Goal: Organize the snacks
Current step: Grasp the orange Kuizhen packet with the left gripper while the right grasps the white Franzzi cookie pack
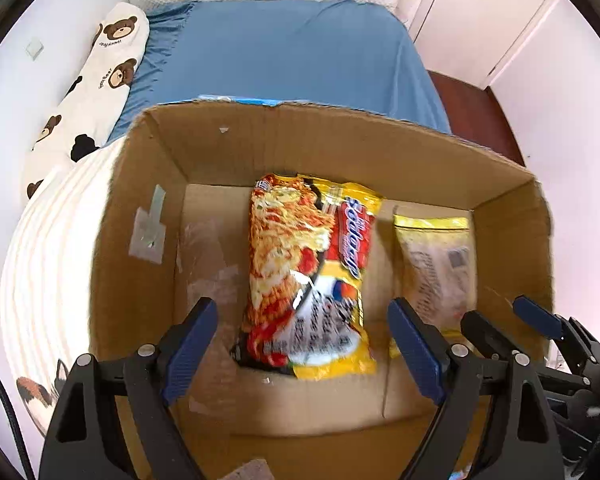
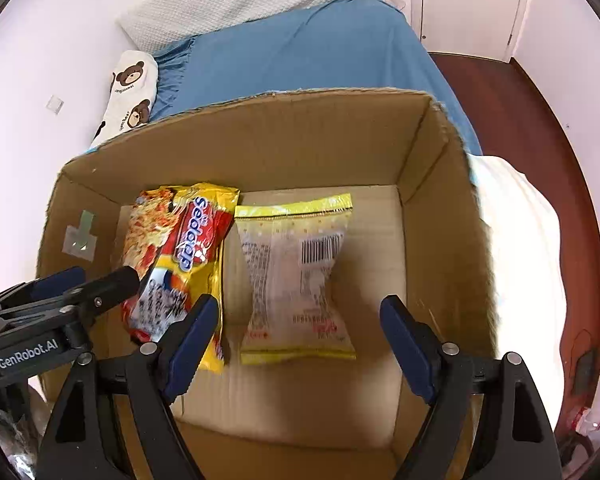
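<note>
Two snack packs flat in cardboard box (image 2: 284, 136) on bed.
Both tongs, left (image 1: 302, 350) & right (image 2: 300, 342), gape empty; Sedaap packet (image 2: 180, 256) (noodles) left, floor bare beyond.

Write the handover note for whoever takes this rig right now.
Left gripper: open, empty, above the noodle packet.
Right gripper: open, empty, above the yellow-edged clear packet.
Both packets lie flat, side by side, on the floor of the cardboard box, noodles to the left.
Done: two snacks boxed.
Left: no other snacks are in view; look outside the box.
</note>
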A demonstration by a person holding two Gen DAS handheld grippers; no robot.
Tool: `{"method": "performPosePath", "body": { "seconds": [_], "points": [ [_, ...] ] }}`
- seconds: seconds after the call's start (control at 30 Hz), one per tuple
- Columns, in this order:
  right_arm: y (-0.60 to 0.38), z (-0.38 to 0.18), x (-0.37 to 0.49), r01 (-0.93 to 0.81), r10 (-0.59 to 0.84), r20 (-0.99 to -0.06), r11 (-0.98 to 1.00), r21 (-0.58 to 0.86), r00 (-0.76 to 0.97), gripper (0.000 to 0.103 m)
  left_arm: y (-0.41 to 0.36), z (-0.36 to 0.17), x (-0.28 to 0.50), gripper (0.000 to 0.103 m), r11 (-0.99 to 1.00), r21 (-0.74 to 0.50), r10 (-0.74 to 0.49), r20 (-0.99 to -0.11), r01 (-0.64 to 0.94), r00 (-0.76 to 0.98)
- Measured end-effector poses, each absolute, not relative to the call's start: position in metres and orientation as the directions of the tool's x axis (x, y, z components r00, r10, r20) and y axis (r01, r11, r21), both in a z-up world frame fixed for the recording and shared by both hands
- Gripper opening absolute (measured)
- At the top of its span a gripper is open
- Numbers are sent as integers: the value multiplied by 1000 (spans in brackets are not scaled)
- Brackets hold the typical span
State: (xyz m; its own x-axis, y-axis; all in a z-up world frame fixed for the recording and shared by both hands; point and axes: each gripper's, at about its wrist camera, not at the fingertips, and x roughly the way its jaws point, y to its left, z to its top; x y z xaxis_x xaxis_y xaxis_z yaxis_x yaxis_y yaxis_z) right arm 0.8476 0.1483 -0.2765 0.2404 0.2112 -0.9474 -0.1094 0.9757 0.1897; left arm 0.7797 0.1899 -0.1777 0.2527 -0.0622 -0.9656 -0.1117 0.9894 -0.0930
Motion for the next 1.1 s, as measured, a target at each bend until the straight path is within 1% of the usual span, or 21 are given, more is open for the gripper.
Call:
{"method": "performPosePath", "body": {
  "seconds": [0.13,0.17,0.27,0.37,0.57,0.73,0.87,0.9,0.93,1.0,1.1],
  "points": [
    [148,-248,821,-127,194,-941,978,164,278,85,185,-158,754,87,987,-111,-74,-954,-113,291],
    [148,-240,813,-131,190,-937,979,158,292,85,185,-161,747,87,987,-113,-74,-950,-112,304],
    [143,-221,791,-135,174,-926,981,135,334,85,178,-149,722,87,991,-89,-47,-935,-105,351],
    [140,-202,768,-146,151,-914,984,103,377,85,173,-137,695,87,991,-91,-47,-922,-97,385],
    [131,-170,719,-134,156,-884,985,107,441,85,165,-119,648,87,993,-85,-39,-901,-86,433],
    [126,-151,680,-112,179,-865,983,143,469,85,162,-102,613,87,992,-98,-50,-883,-79,467],
    [122,-148,655,-92,205,-867,979,183,454,85,165,-98,585,87,990,-115,-64,-881,-82,468],
    [122,-150,649,-86,212,-870,977,194,444,87,168,-99,577,87,989,-120,-66,-882,-87,467],
    [121,-154,642,-78,225,-874,974,213,430,89,172,-101,569,87,988,-119,-62,-883,-95,464],
    [122,-166,630,-70,235,-884,971,227,403,89,182,-111,553,87,987,-108,-44,-896,-121,443],
    [128,-200,611,-75,239,-915,971,227,324,89,205,-138,525,87,981,-92,-19,-923,-171,385]
  ]
}}
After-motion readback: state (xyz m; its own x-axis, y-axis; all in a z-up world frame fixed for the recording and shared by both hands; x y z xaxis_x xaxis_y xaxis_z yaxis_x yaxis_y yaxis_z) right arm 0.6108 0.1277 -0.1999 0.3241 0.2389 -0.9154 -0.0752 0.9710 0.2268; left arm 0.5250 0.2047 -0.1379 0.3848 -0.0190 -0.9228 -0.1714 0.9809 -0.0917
